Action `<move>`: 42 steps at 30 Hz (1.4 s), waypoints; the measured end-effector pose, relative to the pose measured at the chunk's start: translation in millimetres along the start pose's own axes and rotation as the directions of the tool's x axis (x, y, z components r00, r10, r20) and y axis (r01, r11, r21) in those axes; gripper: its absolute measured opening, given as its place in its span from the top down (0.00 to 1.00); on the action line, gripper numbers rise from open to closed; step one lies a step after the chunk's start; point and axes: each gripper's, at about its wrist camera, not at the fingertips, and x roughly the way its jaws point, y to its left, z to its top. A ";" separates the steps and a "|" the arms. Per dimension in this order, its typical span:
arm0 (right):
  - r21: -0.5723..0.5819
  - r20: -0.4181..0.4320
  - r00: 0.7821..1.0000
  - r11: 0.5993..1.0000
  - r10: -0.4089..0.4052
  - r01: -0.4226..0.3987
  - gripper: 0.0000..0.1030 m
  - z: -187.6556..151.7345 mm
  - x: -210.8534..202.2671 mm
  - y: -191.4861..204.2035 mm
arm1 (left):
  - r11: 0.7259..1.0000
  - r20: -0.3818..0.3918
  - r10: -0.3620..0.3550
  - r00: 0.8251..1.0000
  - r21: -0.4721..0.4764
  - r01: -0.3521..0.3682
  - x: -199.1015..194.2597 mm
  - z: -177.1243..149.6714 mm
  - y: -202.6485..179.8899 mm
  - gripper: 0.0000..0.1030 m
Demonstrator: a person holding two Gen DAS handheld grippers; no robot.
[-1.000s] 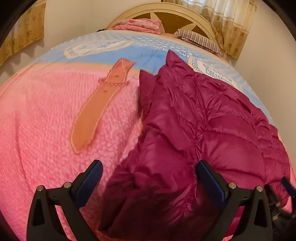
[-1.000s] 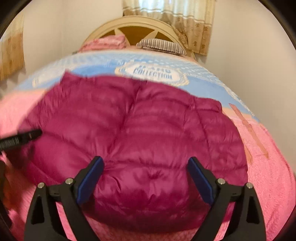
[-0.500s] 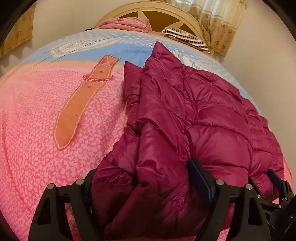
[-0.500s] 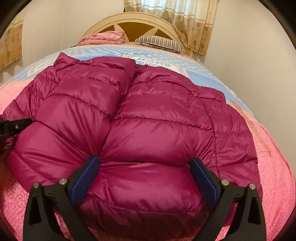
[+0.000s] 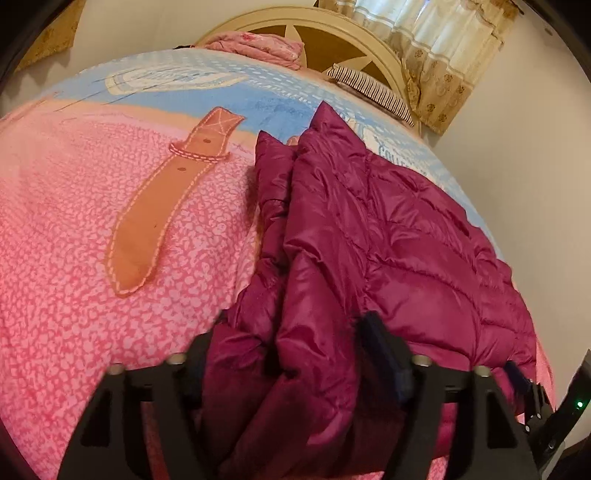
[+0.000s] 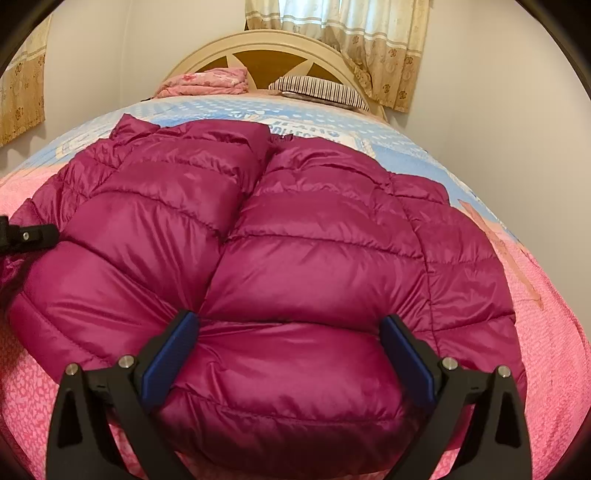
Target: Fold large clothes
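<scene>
**Left wrist view: jacket edge bunched in closing jaws**

Left wrist cam: magenta quilted down jacket (image 5: 388, 236) is seen lying on the bed cover (image 5: 74, 229), toward its right side, collar end pointing to the headboard (image 5: 295, 26). Fabric is shiny, stitched in horizontal baffles, puffy. Near-left edge of the jacket is gathered into thick vertical folds between the fingers of the left gripper (image 5: 291, 354); jaws are closing, both pads pressed into the bunched fabric.

Right wrist cam: jacket is shown front-on, two padded halves meeting along a centre seam, hem edge nearest the camera. Right gripper (image 6: 288, 332) is held wide apart, straddling the bulging hem; pads sit against the puffed fabric w/o visibly squeezing it. Left gripper's tip is visible at the frame's left edge, at the jacket's side.

Bed cover: pink speckled w/ printed tan strap (image 5: 166, 195), blue band farther up. Striped pillow (image 6: 321, 90) and folded pink bedding (image 6: 207, 83) noted at the headboard; curtain (image 6: 369, 40) behind.
</scene>
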 end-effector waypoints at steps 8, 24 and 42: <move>0.010 0.013 1.000 1.000 0.012 -0.012 0.03 -1.7 -1.9 -1.3 | 0.994 0.034 -0.104 0.994 0.028 0.103 -20.1 -0.1 -4.1 0.90; -0.087 0.004 0.999 0.995 0.045 -0.044 0.04 4.7 -19.8 60.3 | 0.985 0.116 -0.154 0.981 -0.058 0.161 -84.3 6.7 51.5 0.95; 0.024 0.036 0.999 0.999 0.023 -0.024 0.06 25.7 -48.3 -81.6 | 0.941 0.263 -0.102 0.959 0.338 0.007 -130.5 33.8 -113.5 0.95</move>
